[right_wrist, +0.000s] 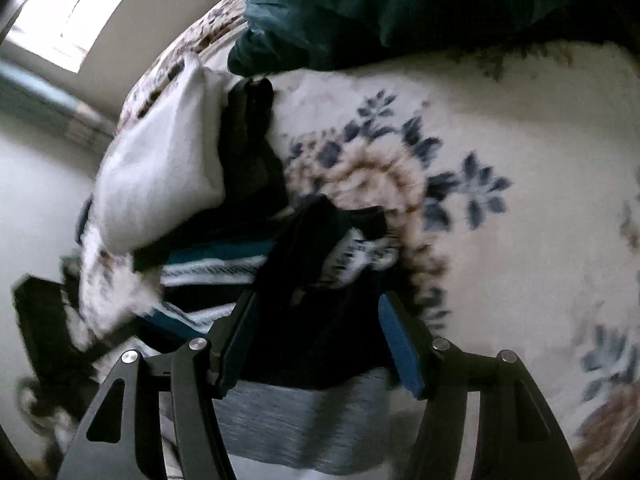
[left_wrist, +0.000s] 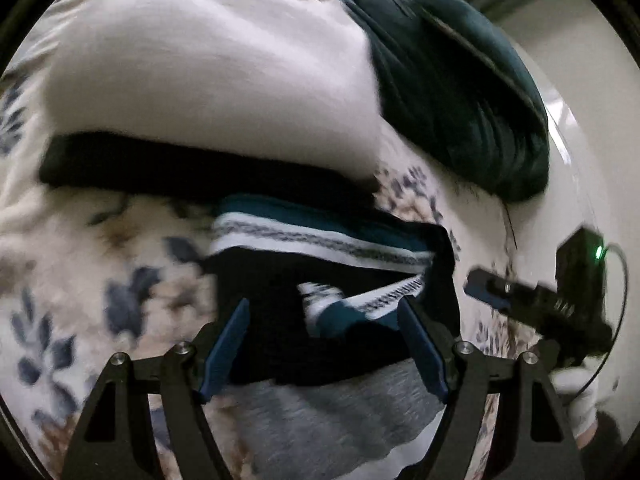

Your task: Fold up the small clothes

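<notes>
A small dark garment with teal and white patterned stripes (left_wrist: 320, 248) lies crumpled on a floral blanket (left_wrist: 100, 264); it also shows in the right wrist view (right_wrist: 224, 268). A grey piece of cloth (left_wrist: 320, 412) lies under it, nearest me, and shows in the right wrist view (right_wrist: 296, 420). My left gripper (left_wrist: 324, 312) is open, jaws spread above the dark garment. My right gripper (right_wrist: 316, 308) is open too, over the garment's dark part. The right gripper also shows in the left wrist view (left_wrist: 492, 288), to the right of the garment.
A white folded cloth (left_wrist: 208, 80) rests on a black one (left_wrist: 180, 168) behind the garment. A dark teal cloth heap (left_wrist: 460, 92) lies at the back right. The blanket (right_wrist: 500, 240) spreads to the right. A window (right_wrist: 80, 8) and wall are at the left.
</notes>
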